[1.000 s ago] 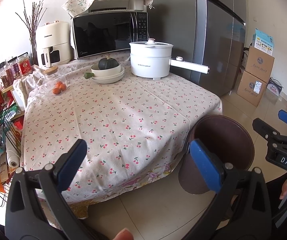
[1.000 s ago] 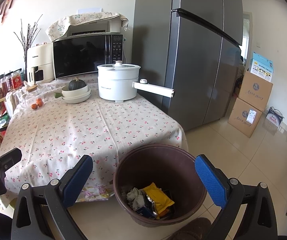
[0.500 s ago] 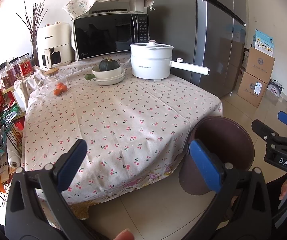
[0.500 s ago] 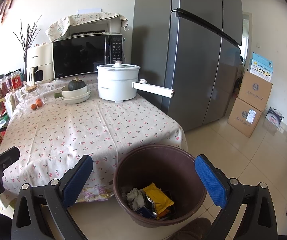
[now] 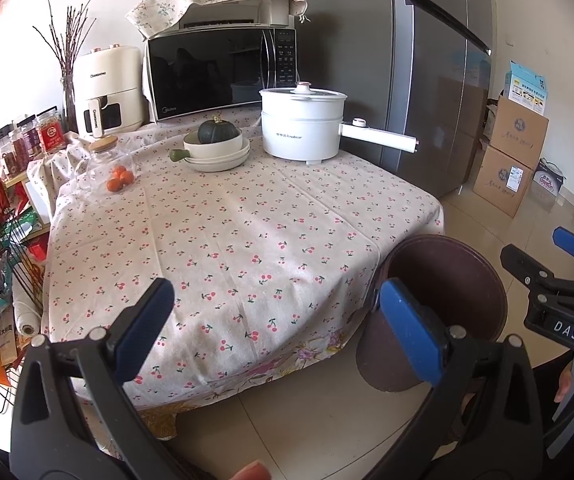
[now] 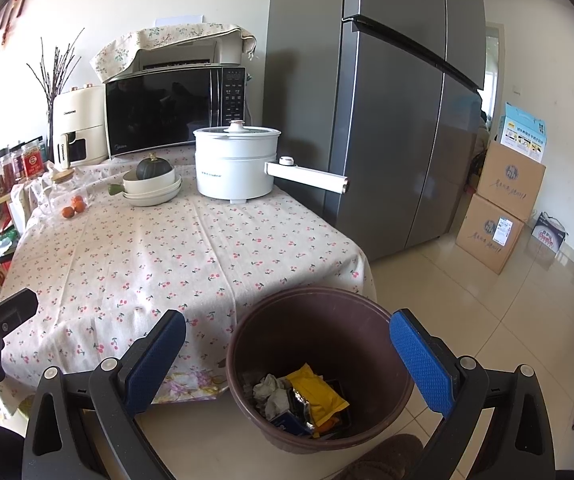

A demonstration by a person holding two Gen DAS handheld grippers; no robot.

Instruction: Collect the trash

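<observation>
Left hand-held gripper (image 5: 275,316): jaws spread wide, nothing between them, hovering over the near edge of the table (image 5: 247,240). Right hand-held gripper (image 6: 287,348): jaws likewise apart and empty, poised above the brown bin (image 6: 319,376).

The trash (image 6: 301,400) we can find lies at the bottom of that bin: a crumpled grey wad, a yellow packet, a foil wrapper, something dark and boxy. The bin stands on the tiled floor, just beside the table's near right corner, touching or nearly touching the hanging cherry-print cloth.

We see no loose litter on the cloth itself. At the far end stand a white electric pot (image 5: 303,124), stacked bowls holding a green squash (image 5: 217,144), a glass jar with small oranges (image 5: 117,168), a microwave and an air fryer. None of these reads as trash.

Our judgement: collection looks close to finished, or finished. To do the remaining step well, we sweep both cameras along the table edges and the floor around the bin before calling it done. We keep the jaws apart and clear of the cloth hem, since snagging it could drag the dishes.
</observation>
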